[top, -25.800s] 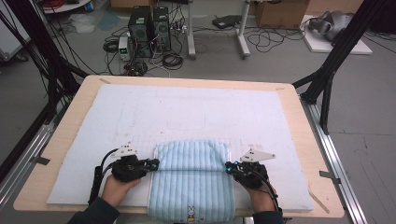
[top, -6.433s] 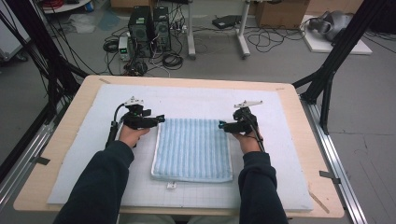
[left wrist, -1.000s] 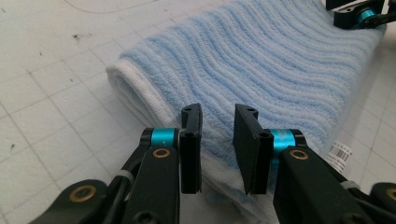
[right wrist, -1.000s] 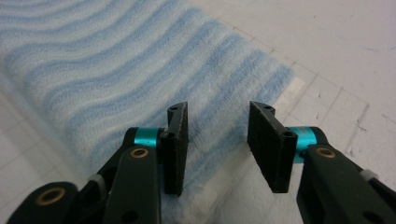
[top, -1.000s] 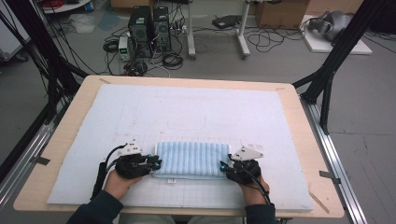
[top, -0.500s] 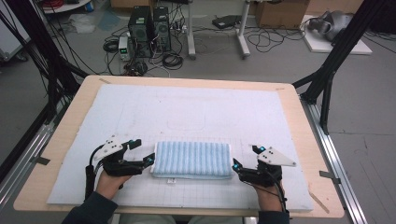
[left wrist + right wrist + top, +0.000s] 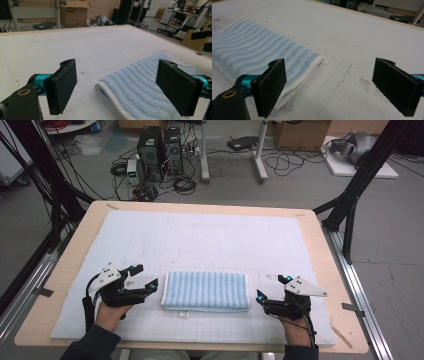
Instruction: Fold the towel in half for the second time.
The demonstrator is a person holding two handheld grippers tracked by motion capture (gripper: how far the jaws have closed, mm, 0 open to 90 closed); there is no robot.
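Observation:
A light blue striped towel [image 7: 205,291] lies folded into a narrow band on the white mat, its folded end thick in the left gripper view [image 7: 140,87] and in the right gripper view [image 7: 257,55]. My left gripper [image 7: 145,277] hovers just off the towel's left end, and its jaws have just been opening. They now stand wide apart [image 7: 120,82] with nothing between them. My right gripper [image 7: 271,287] is a short way off the towel's right end. Its jaws have also just been opening and hold nothing [image 7: 333,82].
The white foam mat [image 7: 210,235] with faint pen outlines and a grid covers a wooden table [image 7: 325,250]. Black frame struts [image 7: 350,195] stand at both far corners. Computers and cables [image 7: 160,150] sit on the floor beyond.
Both grippers were shut on the towel's ends a second ago. They have let go, opened wide and drawn outward and slightly up. The towel stays folded in place.

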